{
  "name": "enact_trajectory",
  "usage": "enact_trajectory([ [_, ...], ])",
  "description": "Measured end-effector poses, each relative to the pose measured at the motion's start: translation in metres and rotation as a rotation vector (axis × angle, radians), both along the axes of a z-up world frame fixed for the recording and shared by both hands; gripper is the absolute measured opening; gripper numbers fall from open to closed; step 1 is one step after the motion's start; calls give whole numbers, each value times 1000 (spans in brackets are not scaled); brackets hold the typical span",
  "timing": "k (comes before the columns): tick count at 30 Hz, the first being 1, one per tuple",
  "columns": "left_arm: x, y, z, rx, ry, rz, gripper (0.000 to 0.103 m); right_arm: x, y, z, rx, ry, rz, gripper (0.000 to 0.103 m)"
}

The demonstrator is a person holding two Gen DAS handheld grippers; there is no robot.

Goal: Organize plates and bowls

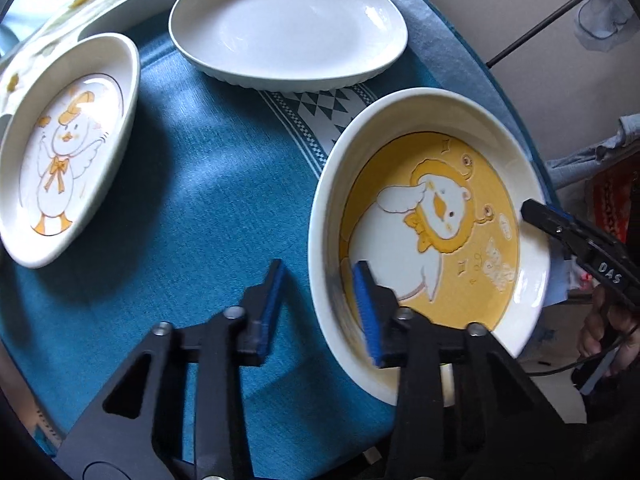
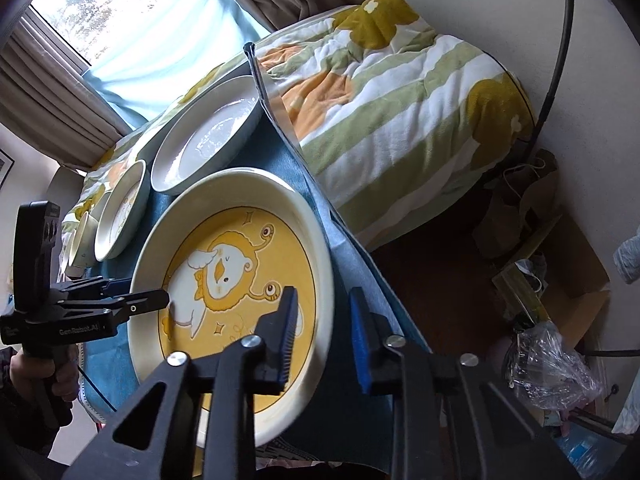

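A round yellow cartoon plate (image 1: 432, 216) (image 2: 236, 276) lies on the blue tablecloth (image 1: 192, 208). My left gripper (image 1: 320, 292) is open and straddles the plate's near rim, one finger inside and one outside. My right gripper (image 2: 324, 332) is open and straddles the opposite rim; its fingertips (image 1: 536, 212) show in the left wrist view. The left gripper (image 2: 148, 292) shows in the right wrist view. A white oval dish (image 1: 288, 24) (image 2: 208, 136) and an oval duck plate (image 1: 64, 148) (image 2: 124, 208) lie beyond.
A striped quilt on a bed (image 2: 392, 96) lies past the table's edge. Small bowls (image 2: 82, 240) stand at the far end of the table. Floor clutter with a plastic bag (image 2: 552, 360) lies to the right. A curtained window (image 2: 128, 12) is behind.
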State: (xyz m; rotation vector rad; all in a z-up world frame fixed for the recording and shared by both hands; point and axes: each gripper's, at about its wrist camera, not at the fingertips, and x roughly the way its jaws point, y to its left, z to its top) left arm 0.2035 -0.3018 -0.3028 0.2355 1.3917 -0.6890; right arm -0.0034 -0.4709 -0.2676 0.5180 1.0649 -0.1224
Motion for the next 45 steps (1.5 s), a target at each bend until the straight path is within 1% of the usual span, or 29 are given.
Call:
enact_trajectory([
  [3, -3, -5, -3, -27, 38, 2, 19, 4, 2, 0, -17, 6, 23, 15],
  [7, -12, -6, -1, -19, 22, 30, 19, 6, 1, 0, -23, 14, 32, 15],
  [13, -30, -2, 3, -15, 8, 40, 19, 11, 1, 0, -40, 32, 46, 15],
  [19, -37, 16, 11, -26, 7, 76, 19, 14, 4, 4, -45, 19, 70, 15],
  [20, -39, 18, 4, -28, 5, 89, 19, 14, 5, 5, -46, 14, 78, 15],
  [21, -42, 22, 5, -30, 2, 100, 19, 15, 7, 6, -48, 10, 87, 15],
  [25, -45, 42, 17, -32, -14, 156, 19, 25, 17, 13, -54, -4, 134, 15],
  [30, -56, 82, 36, -34, -48, 258, 19, 47, 40, 23, -53, -25, 224, 15],
  [35, -76, 132, 58, -27, -82, 361, 19, 74, 82, 35, -53, -49, 342, 15],
  [39, -87, 181, 64, -15, -106, 431, 19, 91, 124, 38, -32, -54, 422, 15],
  [42, -80, 228, 67, -11, -107, 479, 19, 99, 159, 36, -22, -52, 469, 15],
  [45, -85, 263, 65, -7, -100, 510, 19, 105, 191, 31, -11, -38, 501, 15],
])
